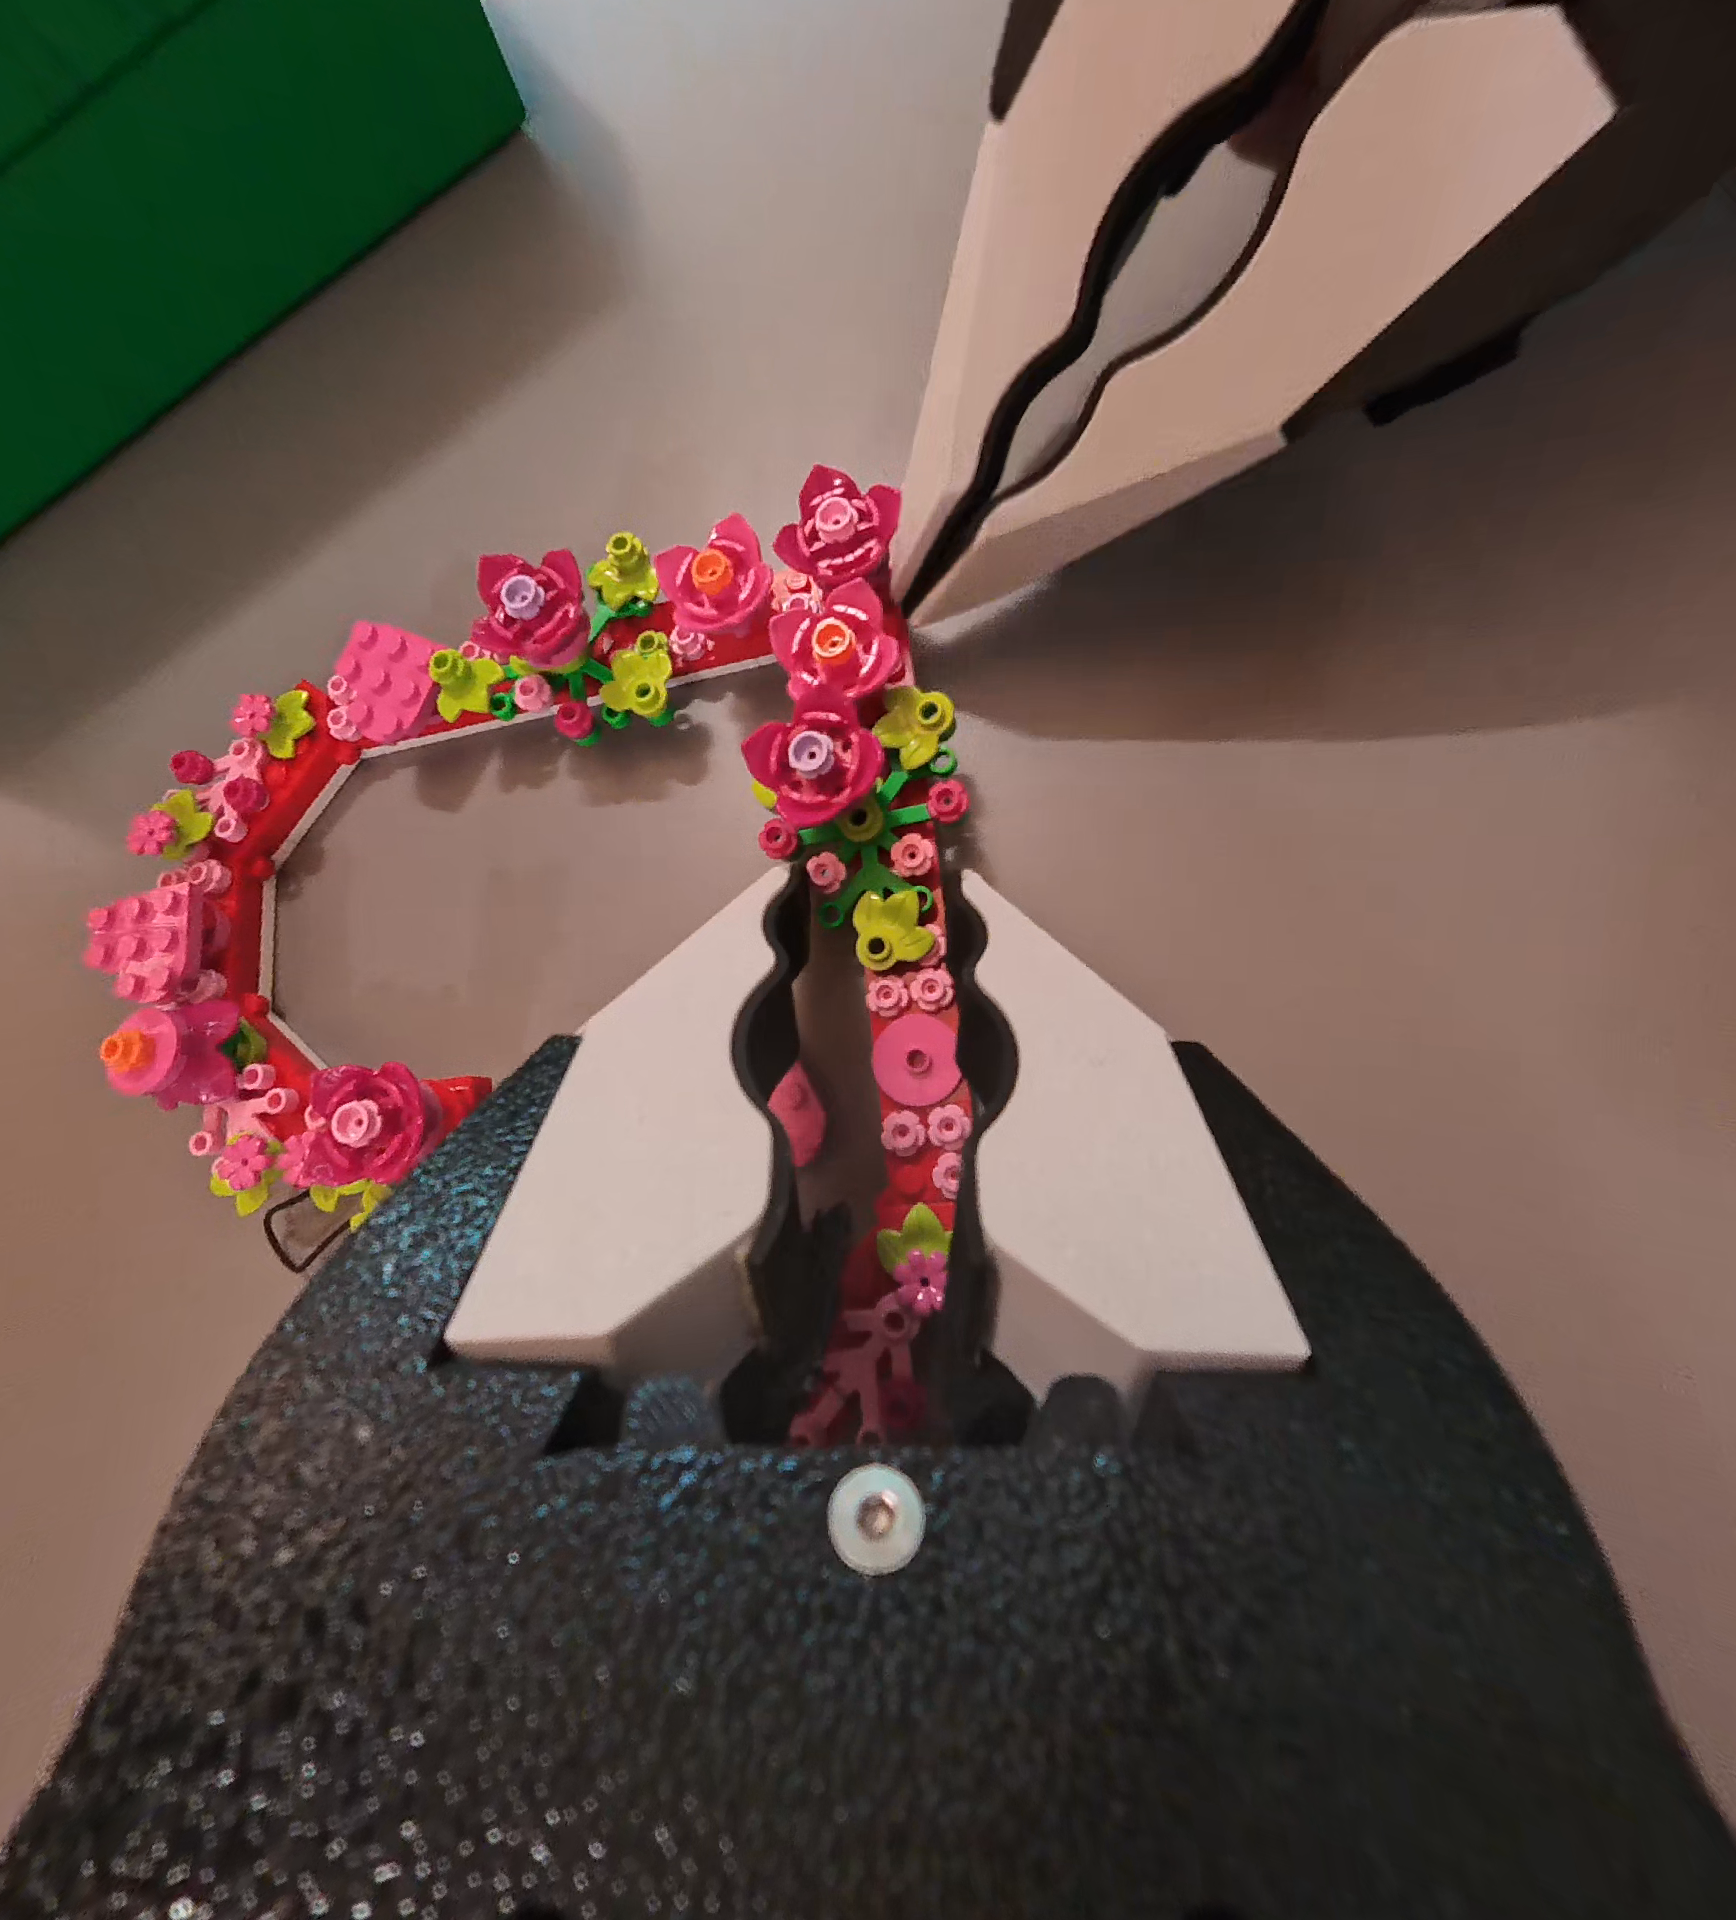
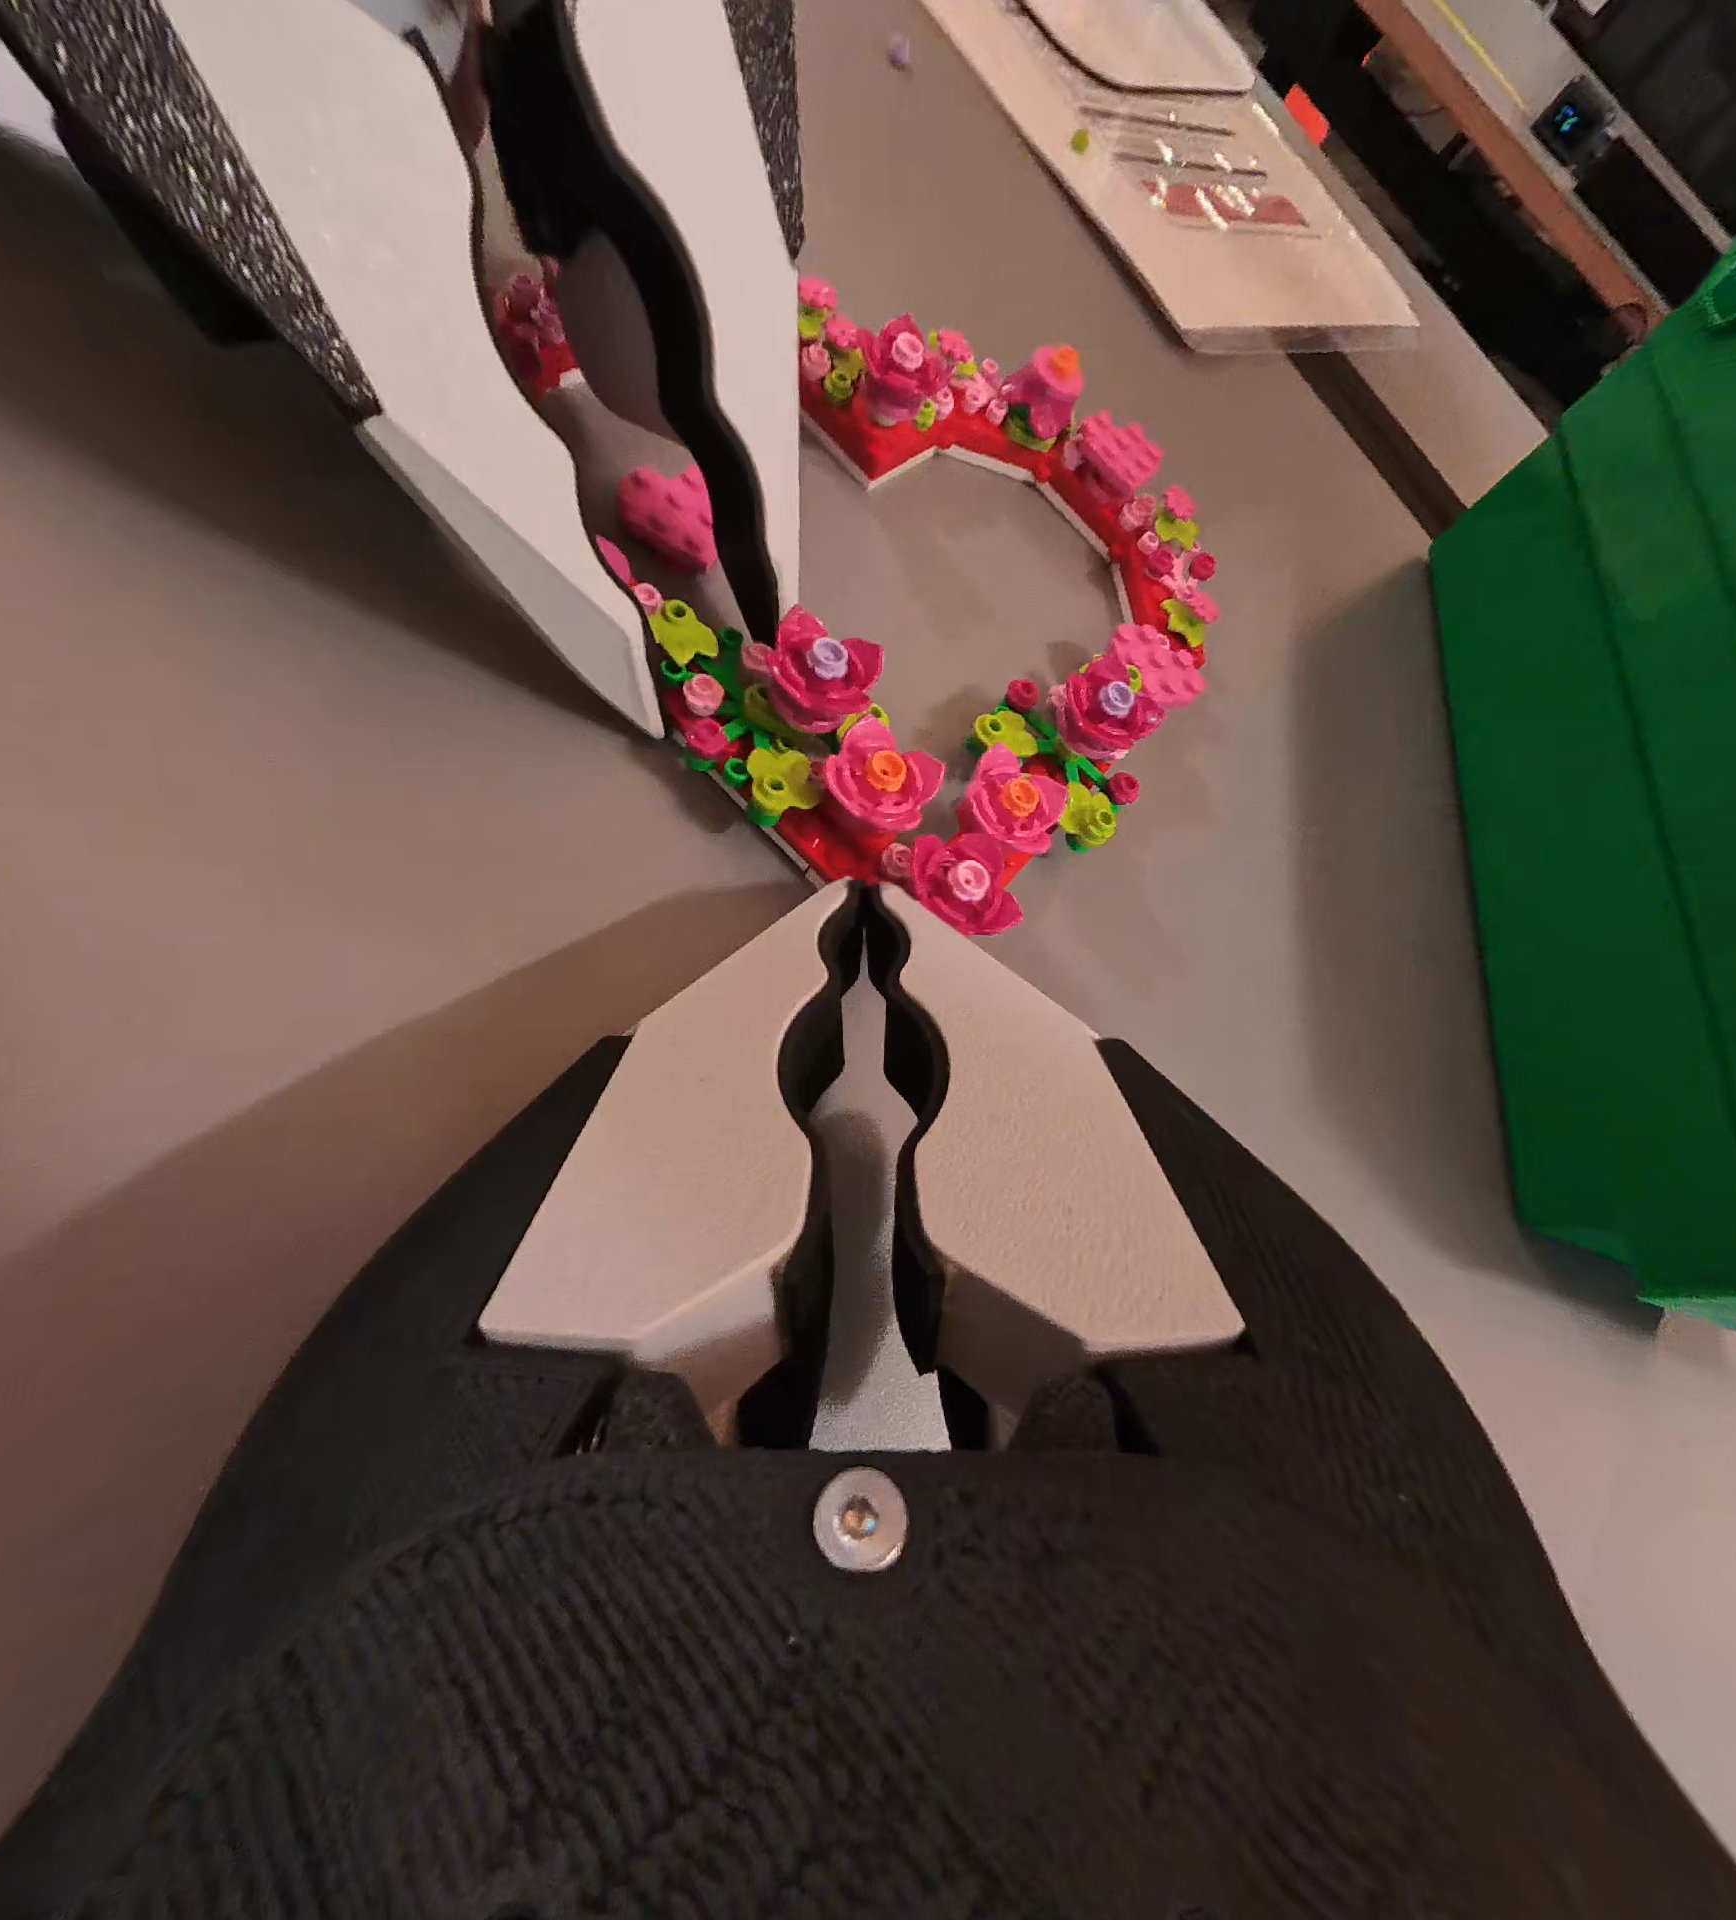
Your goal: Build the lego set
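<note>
The left gripper [image 1: 869,883] fills the bottom of its own view, its black body nearest the lens and its two pale fingers straddling one straight side of the heart [image 1: 573,665], a red Lego frame covered in pink roses, lime leaves and small pink studs. That side runs down between the fingers toward the gripper body; the jaws stand close around it, one finger on each flank, though whether they press on it cannot be told for sure. The heart lies flat on the grey table [image 1: 1363,935], its curved lobes spreading off to the left and its point at the top, where the right gripper [image 1: 911,597] comes in from the upper right with its tips at the heart's point. In the right wrist view the right gripper [image 2: 862,899] has its fingers pressed together, the tips meeting right at the red edge of the point just beside a rose. The left gripper [image 2: 718,665] reaches in from the upper left there. A green bin [image 2: 1622,831] stands on the table to the right, well apart from the heart, and a clear bag [image 2: 1207,177] lies farther back.
</note>
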A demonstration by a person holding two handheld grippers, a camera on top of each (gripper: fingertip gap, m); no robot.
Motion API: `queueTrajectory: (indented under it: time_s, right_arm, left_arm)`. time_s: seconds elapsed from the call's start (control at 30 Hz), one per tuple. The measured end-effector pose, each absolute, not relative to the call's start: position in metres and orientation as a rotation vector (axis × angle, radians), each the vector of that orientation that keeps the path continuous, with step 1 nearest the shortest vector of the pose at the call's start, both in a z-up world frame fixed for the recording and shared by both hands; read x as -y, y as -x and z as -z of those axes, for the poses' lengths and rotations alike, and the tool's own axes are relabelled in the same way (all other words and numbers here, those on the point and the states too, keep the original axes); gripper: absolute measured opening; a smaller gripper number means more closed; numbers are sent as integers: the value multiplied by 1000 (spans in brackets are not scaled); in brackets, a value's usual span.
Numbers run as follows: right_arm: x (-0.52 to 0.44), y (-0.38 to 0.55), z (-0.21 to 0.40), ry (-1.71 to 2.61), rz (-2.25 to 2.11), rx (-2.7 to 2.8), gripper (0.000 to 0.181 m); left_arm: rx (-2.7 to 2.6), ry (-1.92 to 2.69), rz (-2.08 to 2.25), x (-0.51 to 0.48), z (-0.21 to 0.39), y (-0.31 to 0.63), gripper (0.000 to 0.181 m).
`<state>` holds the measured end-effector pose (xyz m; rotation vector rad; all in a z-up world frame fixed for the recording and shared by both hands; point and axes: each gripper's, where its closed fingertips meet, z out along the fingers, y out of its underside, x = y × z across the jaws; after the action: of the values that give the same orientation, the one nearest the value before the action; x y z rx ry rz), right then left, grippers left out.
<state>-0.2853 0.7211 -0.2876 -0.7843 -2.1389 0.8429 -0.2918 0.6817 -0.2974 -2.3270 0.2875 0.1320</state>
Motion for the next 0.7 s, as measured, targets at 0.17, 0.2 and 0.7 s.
queueTrajectory:
  time_s: [0.17,0.2,0.7]
  right_arm:
    - [-719,287,286,766,-846,2124,0]
    - [-719,288,288,768,-827,2133,0]
    - [-719,290,290,866,-839,2138,0]
  left_arm:
    - [-291,2330,-137,-682,297,292,24]
    - [-292,2331,-138,-682,297,292,24]
    - [-260,2340,-107,-682,298,293,24]
